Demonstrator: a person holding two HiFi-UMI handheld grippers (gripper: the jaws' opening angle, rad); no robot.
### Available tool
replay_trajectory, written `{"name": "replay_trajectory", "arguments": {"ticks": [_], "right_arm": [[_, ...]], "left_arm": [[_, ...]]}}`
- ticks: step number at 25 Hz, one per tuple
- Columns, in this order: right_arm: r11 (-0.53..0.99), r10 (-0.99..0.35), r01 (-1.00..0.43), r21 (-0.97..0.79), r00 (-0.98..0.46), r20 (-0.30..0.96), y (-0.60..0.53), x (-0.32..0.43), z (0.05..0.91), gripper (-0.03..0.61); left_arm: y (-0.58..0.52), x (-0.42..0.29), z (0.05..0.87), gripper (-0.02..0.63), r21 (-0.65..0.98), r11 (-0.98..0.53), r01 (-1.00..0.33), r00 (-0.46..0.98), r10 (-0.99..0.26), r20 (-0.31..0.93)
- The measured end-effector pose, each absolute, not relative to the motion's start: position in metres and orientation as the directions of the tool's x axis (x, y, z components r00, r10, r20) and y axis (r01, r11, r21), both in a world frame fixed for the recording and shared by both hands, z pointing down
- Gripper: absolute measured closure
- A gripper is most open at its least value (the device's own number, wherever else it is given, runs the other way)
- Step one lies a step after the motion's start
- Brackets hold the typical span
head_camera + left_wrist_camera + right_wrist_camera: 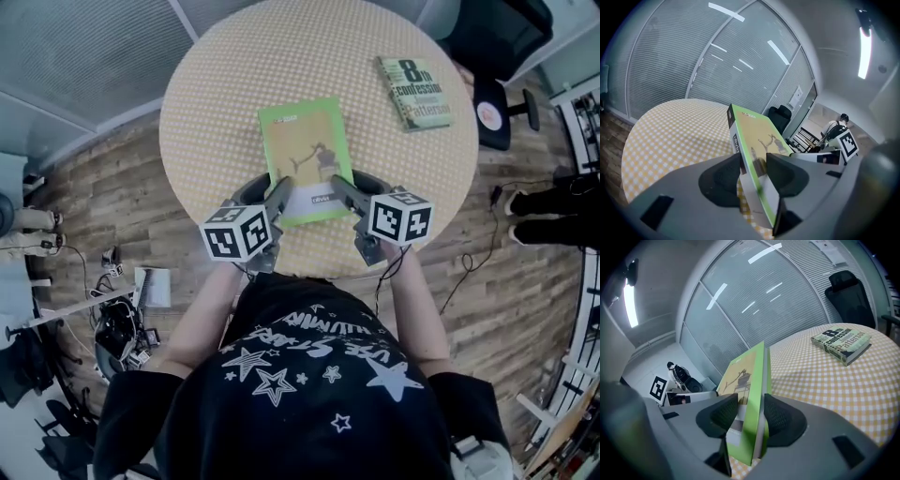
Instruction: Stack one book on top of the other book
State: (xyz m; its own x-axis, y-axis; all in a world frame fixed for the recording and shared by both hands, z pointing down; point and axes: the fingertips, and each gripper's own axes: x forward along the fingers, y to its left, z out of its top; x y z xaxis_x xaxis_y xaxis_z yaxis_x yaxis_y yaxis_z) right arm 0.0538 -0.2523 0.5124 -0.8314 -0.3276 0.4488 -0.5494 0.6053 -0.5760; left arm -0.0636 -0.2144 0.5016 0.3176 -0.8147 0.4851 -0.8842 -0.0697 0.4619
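A green-covered book [307, 155] hangs just above the round checked table [216, 112], gripped at its two near corners. My left gripper [279, 192] is shut on its near left edge, and the spine [740, 154] sits between the pads. My right gripper [339, 187] is shut on the near right edge of the green book [750, 399]. The second book, grey-green with "8th confession" on its cover [415, 91], lies flat at the table's far right [841, 343].
A black office chair [492, 42] stands behind the table at the far right. Wood flooring with cables and gear [122, 309] surrounds the table. Glass walls with blinds [693, 56] close off the room.
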Motion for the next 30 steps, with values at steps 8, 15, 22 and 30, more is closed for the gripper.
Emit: {"name": "replay_trajectory", "arguments": {"ticks": [8, 15, 22, 30], "right_arm": [[0.558, -0.394, -0.624, -0.547, -0.78, 0.487, -0.265, 0.056, 0.501, 0.396], [0.548, -0.408, -0.637, -0.543, -0.77, 0.491, -0.273, 0.075, 0.501, 0.396], [0.606, -0.323, -0.554, -0.57, -0.827, 0.46, -0.297, 0.104, 0.509, 0.396], [0.633, -0.252, -0.481, -0.606, -0.869, 0.427, -0.325, 0.186, 0.515, 0.396]], "left_arm": [[-0.234, -0.065, 0.497, 0.44, 0.513, -0.127, -0.849, 0.393, -0.8, 0.453], [-0.244, -0.047, 0.496, 0.442, 0.513, -0.15, -0.845, 0.417, -0.785, 0.458], [-0.258, -0.014, 0.499, 0.443, 0.476, -0.07, -0.877, 0.323, -0.819, 0.475], [-0.275, 0.071, 0.501, 0.443, 0.457, 0.012, -0.89, 0.24, -0.837, 0.491]]}}
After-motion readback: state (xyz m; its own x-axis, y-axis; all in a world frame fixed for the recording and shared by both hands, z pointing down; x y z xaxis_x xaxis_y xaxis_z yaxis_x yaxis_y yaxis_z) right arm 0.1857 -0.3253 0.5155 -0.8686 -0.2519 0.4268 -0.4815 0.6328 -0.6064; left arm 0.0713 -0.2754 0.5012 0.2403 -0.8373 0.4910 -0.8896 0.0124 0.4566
